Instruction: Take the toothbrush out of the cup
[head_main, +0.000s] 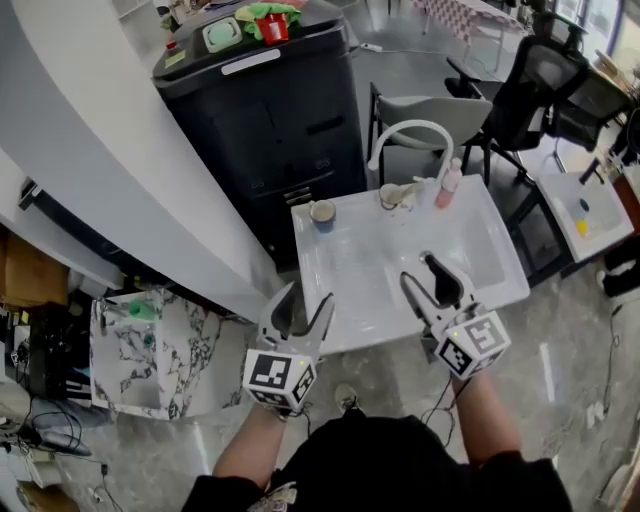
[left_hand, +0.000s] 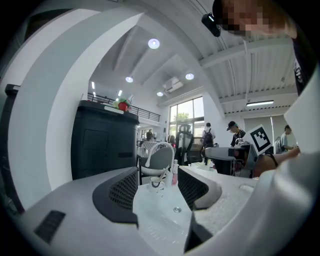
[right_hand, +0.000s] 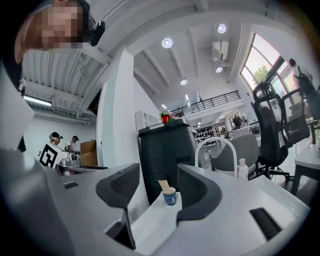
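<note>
A white cup (head_main: 390, 197) with a white toothbrush (head_main: 410, 187) leaning out of it stands at the back of the white sink basin (head_main: 470, 250), beside the curved faucet (head_main: 408, 132). The left gripper view shows the same cup (left_hand: 156, 183) far ahead, between the jaws. My left gripper (head_main: 308, 297) hovers open and empty over the basin's front left edge. Over the basin's front right, my right gripper (head_main: 420, 270) is open and empty too. It faces a small blue cup (right_hand: 170, 196) with a beige strip standing in it.
A pink bottle (head_main: 449, 184) stands right of the faucet, and the blue cup (head_main: 322, 214) sits at the basin's back left corner. Behind are a black cabinet (head_main: 270, 100) and office chairs (head_main: 530, 85). A marble-patterned box (head_main: 150, 350) sits at the left.
</note>
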